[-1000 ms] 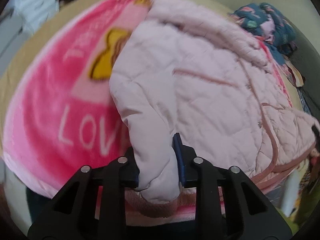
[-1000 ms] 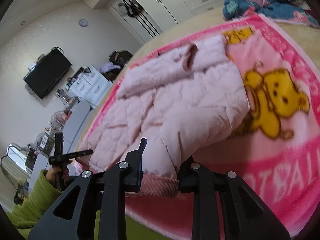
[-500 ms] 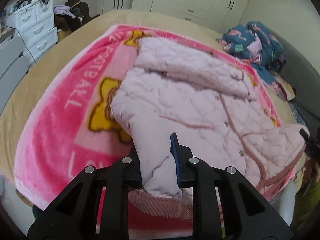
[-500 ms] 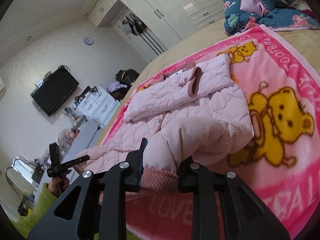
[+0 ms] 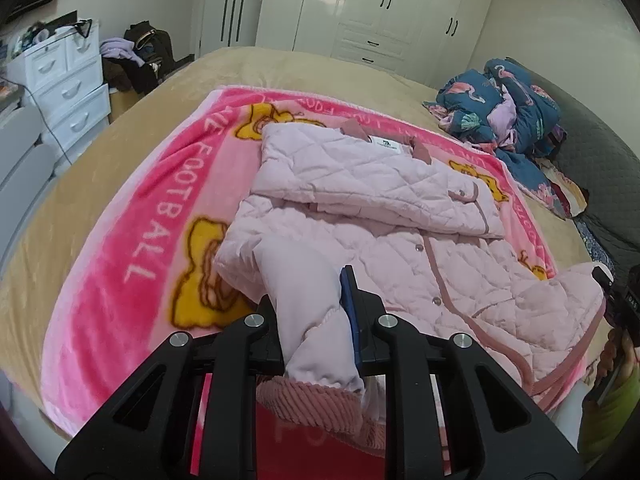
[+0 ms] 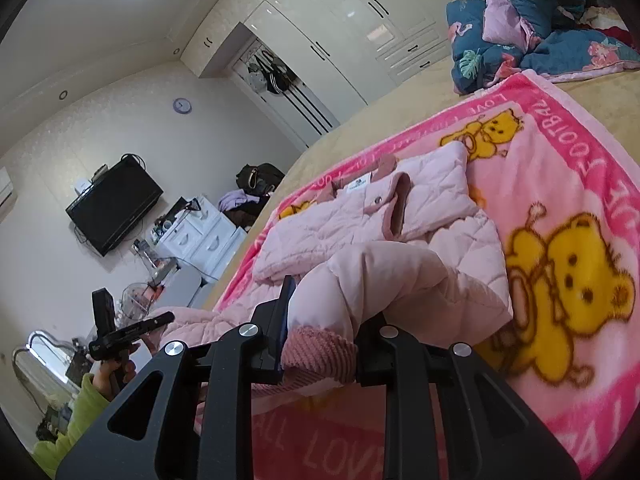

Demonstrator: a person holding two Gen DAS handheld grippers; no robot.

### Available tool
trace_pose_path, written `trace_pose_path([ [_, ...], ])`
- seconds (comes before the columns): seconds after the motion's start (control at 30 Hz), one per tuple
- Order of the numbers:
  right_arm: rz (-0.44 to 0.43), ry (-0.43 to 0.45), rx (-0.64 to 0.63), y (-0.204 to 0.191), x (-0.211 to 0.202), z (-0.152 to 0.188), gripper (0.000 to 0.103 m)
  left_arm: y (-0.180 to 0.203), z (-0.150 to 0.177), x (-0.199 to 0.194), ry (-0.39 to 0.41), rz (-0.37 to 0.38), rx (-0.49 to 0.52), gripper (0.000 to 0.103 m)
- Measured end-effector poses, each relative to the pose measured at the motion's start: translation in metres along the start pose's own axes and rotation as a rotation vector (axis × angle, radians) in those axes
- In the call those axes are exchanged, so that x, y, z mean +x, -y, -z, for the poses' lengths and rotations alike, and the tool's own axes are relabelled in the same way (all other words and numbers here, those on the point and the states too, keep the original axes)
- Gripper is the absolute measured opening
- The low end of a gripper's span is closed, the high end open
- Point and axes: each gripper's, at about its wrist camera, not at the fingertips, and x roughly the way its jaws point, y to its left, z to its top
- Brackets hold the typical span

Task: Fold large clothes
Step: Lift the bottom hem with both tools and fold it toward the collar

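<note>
Pink jacket point(image 5: 372, 216) flat on blanket point(image 5: 132, 248), collar twd wardrobe point(image 5: 384, 12)
L gripper point(image 5: 316, 320) & R gripper point(image 6: 324, 328) each clenched on a sleeve cuff; quilt pile point(image 5: 504, 100) alongside

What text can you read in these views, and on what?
"FOOTBALL": blanket, left border.
"LOVE": blanket, near edge, right wrist view; also along its far border.
Neck label on jacket: too small to read.
Other far-border lettering on blanket: too distorted to read.
Wall clock: numbers unreadable.

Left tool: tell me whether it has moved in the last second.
Yes. The left tool, shut on the sleeve, has pulled back and up from the jacket: the wardrobe, hidden before, now shows, and the blanket looks smaller.
</note>
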Motion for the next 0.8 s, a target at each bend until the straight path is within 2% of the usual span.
trace_pose_path([
  [0.5,0.005,0.079,-0.012,-0.007,0.007,-0.038,0.022,-0.007,-0.04,0.003,0.06,0.038,-0.032,0.013],
  [0.8,0.006,0.15,-0.043,-0.02,0.011,-0.07,0.022,-0.002,-0.067,-0.004,0.11,0.035,-0.012,0.013],
])
